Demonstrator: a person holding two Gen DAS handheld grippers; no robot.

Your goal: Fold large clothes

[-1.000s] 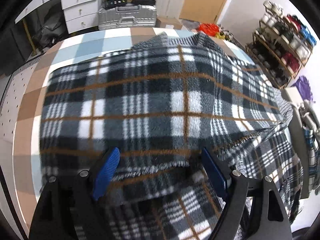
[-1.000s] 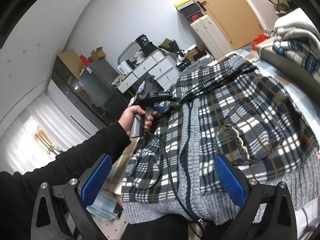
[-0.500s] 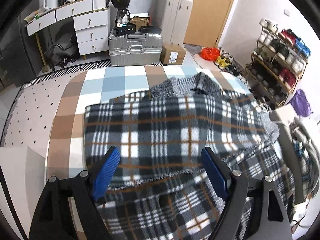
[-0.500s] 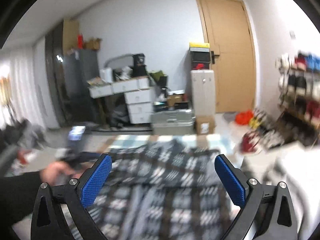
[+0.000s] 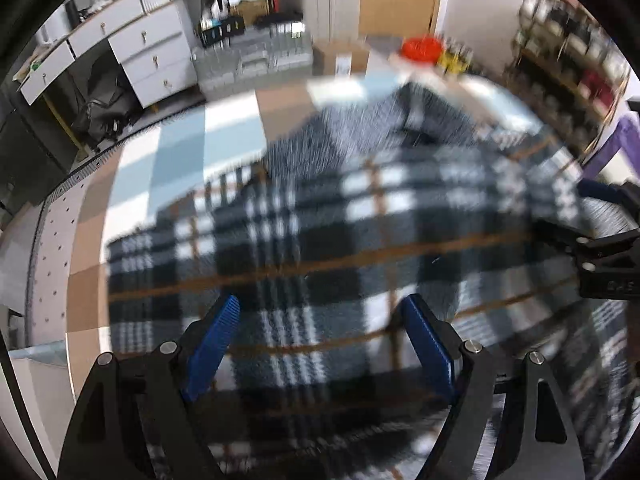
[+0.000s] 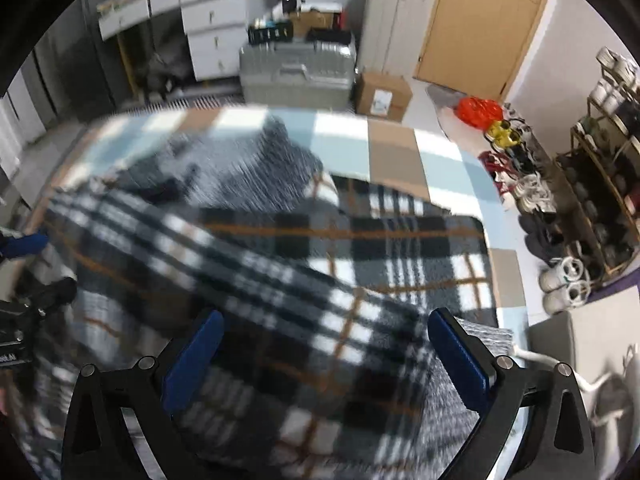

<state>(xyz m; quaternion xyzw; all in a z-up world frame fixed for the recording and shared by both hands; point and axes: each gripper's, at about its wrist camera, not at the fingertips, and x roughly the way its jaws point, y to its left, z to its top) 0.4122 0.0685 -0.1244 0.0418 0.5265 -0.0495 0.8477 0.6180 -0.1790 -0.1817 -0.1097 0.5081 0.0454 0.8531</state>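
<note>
Both grippers hang over the garment with their blue pads spread wide and nothing pinched between them. From the left wrist view, the left gripper (image 5: 320, 344) points steeply down at the plaid fleece jacket (image 5: 340, 240), its fingers apart and the cloth lying below the gap rather than caught in it. At the right edge of that same view the right gripper (image 5: 600, 236) shows as a black frame with a blue pad, close over the jacket's far side.

From the right wrist view, the right gripper (image 6: 326, 356) also stands with its jaws apart above the fabric, and the left gripper (image 6: 24, 264) peeks in at the left edge.

The jacket (image 6: 280, 264) lies spread on a checked brown, blue and white cover (image 6: 392, 148) that it mostly hides. Its grey knit collar (image 6: 260, 164) points away from the cameras, toward the silver suitcase (image 6: 296, 72) and white drawers (image 6: 212, 44) across the room, so its long axis runs from the grippers toward that wall. A plaid panel lies folded diagonally across the body in the right view, with a grey ribbed hem (image 6: 480, 332) showing beside the right pad. Much of the cloth is motion-blurred. A shoe rack (image 6: 600, 184) stands at right.
</note>
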